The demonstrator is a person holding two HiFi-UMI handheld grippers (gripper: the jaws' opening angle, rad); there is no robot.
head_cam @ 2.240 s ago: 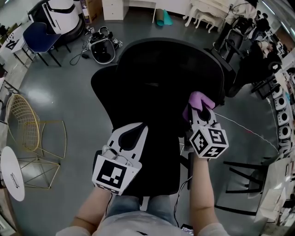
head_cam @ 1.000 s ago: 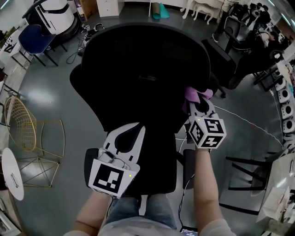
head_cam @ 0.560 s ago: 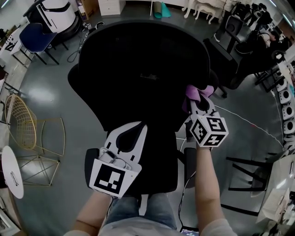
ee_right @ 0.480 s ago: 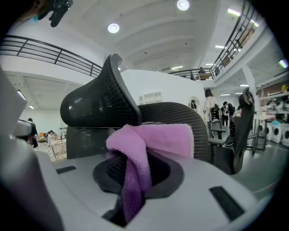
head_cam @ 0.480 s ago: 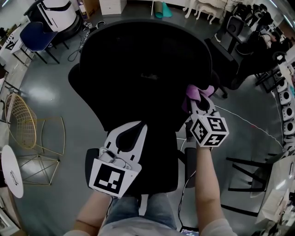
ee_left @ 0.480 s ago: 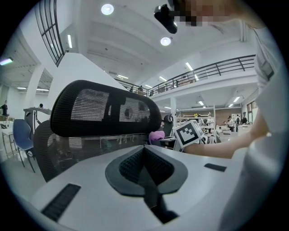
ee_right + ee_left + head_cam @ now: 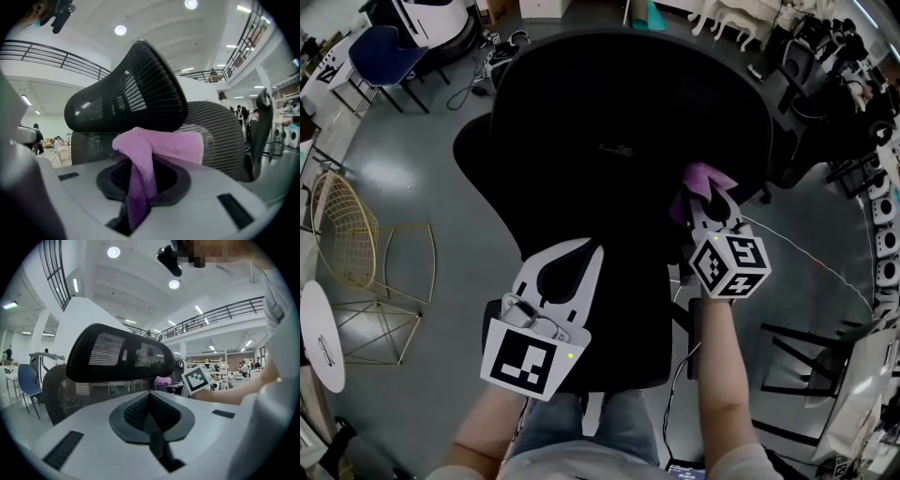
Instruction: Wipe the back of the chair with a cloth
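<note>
A black mesh office chair (image 7: 609, 122) fills the middle of the head view, its back toward me. My right gripper (image 7: 705, 202) is shut on a purple cloth (image 7: 701, 180), which lies against the right part of the chair's back. In the right gripper view the cloth (image 7: 150, 150) bunches between the jaws, with the mesh back (image 7: 206, 126) and headrest (image 7: 126, 101) just beyond. My left gripper (image 7: 567, 267) is shut with nothing in it, hovering over the lower left of the chair's back. The left gripper view shows the headrest (image 7: 117, 352) and the cloth (image 7: 162, 381) beyond.
A gold wire chair (image 7: 356, 244) and a small white round table (image 7: 321, 333) stand at the left. A blue chair (image 7: 380, 56) and cables are at the back left. Black chairs and frames (image 7: 806, 356) crowd the right side. A white cable (image 7: 806, 258) crosses the grey floor.
The right gripper with the cloth has shifted slightly across the chair's back, and the head view has moved a little. The left gripper has kept its place.
</note>
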